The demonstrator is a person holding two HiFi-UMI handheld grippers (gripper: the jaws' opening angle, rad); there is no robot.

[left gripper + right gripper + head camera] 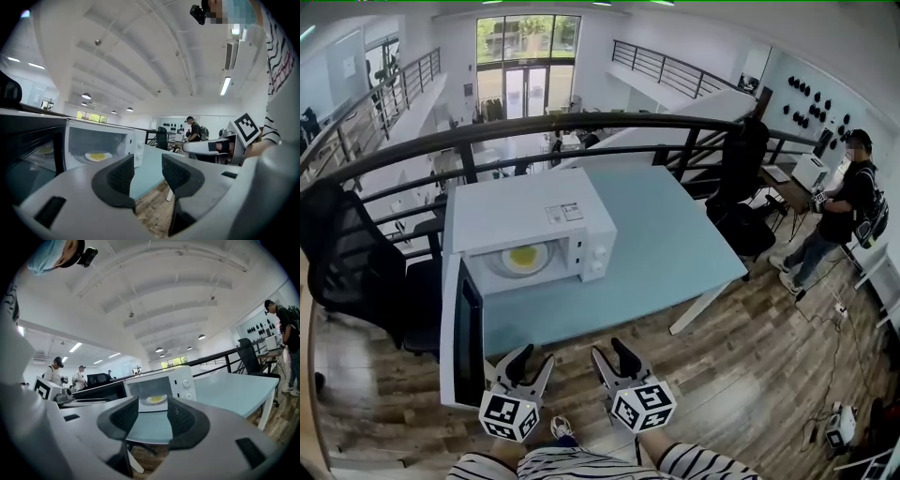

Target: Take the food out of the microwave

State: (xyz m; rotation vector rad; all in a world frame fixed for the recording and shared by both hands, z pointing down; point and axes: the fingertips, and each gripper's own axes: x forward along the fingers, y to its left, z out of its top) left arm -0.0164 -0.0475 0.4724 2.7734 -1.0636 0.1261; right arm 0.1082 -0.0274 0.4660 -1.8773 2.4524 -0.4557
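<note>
Yellow food (525, 256) on a white plate (109, 154) lies in the middle of the chamber of the microwave (517, 214). The microwave stands on the pale blue table (675, 234), and its door (461, 330) is swung fully open toward the person. So the opening step appears to be done, and the step in hand seems to be the approach: nothing is taken out yet, and both grippers are well short of the chamber, over the wooden floor (750, 347) in front of the table edge. The left gripper (536, 358) is just beside the lower end of the open door, and its jaws stand apart with only empty air between them. The right gripper (611, 352) is near it, a little to the right. Its jaws are also apart and touch nothing, and its own view frames the plate far off between them. The next move probably calls for one gripper to enter the chamber nearly level, take the rim of the plate between its jaws, close firmly and draw it out flat, so that the food does not slide. The door on the left side should not be knocked.
</note>
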